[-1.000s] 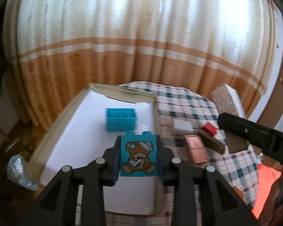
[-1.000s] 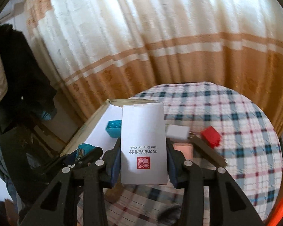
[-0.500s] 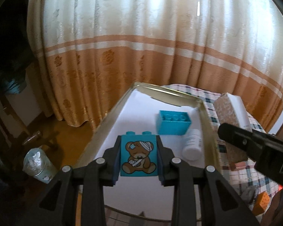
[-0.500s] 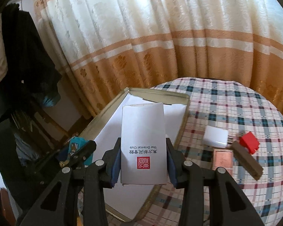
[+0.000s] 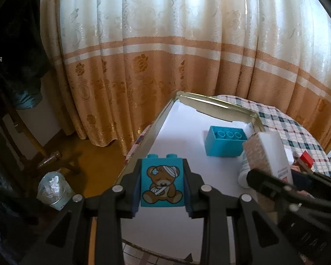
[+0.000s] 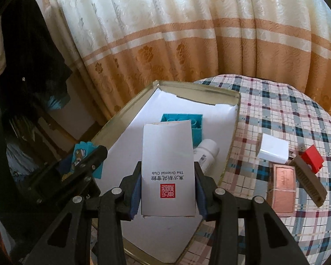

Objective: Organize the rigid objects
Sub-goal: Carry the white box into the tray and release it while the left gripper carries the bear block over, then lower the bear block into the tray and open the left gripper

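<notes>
My left gripper [image 5: 162,184] is shut on a teal bear-print block [image 5: 162,182] and holds it over the left part of a gold tin tray [image 5: 218,105] lined with white paper. My right gripper [image 6: 168,181] is shut on a white carton [image 6: 168,172] with a red seal, above the same tray [image 6: 198,89]. A teal brick [image 5: 225,141] and a white bottle [image 6: 206,153] lie in the tray. In the right wrist view the left gripper with the bear block [image 6: 86,161] is at the tray's left edge. In the left wrist view the carton [image 5: 268,154] shows at right.
On the plaid tablecloth [image 6: 298,114] right of the tray lie a white box [image 6: 274,151], a red block [image 6: 313,159], a brown comb-like bar [image 6: 309,181] and a copper case [image 6: 283,190]. A curtain hangs behind. A glass jar [image 5: 53,187] stands on the floor at left.
Both grippers have moved left over the tray, still holding their objects. The right gripper and carton have come closer to the left one.
</notes>
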### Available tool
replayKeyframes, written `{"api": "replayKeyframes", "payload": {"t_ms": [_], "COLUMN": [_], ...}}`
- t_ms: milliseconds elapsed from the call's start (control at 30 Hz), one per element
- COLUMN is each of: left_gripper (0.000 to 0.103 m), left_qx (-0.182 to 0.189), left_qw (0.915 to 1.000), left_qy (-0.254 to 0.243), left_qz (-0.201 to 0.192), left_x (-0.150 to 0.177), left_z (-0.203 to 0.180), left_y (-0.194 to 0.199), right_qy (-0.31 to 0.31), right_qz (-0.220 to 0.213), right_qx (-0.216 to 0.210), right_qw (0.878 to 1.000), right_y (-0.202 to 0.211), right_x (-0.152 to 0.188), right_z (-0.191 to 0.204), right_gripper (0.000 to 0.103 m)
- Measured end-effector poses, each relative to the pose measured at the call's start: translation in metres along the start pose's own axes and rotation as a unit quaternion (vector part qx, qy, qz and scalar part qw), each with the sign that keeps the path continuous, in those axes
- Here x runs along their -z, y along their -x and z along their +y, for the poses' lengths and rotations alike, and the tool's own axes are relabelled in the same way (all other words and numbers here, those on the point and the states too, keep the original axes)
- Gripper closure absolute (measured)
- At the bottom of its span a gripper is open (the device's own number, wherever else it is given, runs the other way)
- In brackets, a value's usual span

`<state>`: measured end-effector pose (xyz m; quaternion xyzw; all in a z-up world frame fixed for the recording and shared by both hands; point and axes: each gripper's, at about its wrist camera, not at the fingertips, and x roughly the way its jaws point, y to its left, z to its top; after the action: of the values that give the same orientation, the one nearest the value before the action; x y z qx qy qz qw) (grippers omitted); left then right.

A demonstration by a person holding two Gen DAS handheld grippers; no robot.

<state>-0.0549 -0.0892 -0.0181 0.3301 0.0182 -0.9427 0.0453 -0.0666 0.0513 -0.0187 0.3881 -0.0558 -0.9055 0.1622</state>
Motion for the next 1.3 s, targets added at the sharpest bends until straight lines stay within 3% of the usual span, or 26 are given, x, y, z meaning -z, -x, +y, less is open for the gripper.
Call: {"api": "replayKeyframes", "payload": {"t_ms": [400, 733, 900, 1300], "left_gripper": [0.072, 0.073, 0.073, 0.072], "left_qx": [-0.025, -0.029, -0.031, -0.037], "left_qw": [0.9997, 0.9995, 0.9994, 0.9991], "left_qy": [-0.004, -0.007, -0.011, -0.016], "left_qz": [0.007, 0.012, 0.011, 0.016], "left_x": [-0.002, -0.002, -0.002, -0.004], "left_z": [0.003, 0.003, 0.002, -0.002], "left_y": [-0.011, -0.015, -0.016, -0.02], "right_qy": [0.003, -0.013, -0.036, -0.061], "right_qz": [0.03, 0.027, 0.004, -0.074], "right_qx": [-0.008, -0.019, -0.025, -0.005], "right_qw": [1.0, 0.999, 0.999, 0.995], "right_y": [-0.023, -0.022, -0.009, 0.035], "right_x": [0.006, 0.008, 0.008, 0.011], "right_z": [0.004, -0.001, -0.008, -0.024], "right_gripper": [0.058, 0.056, 0.045, 0.044]}}
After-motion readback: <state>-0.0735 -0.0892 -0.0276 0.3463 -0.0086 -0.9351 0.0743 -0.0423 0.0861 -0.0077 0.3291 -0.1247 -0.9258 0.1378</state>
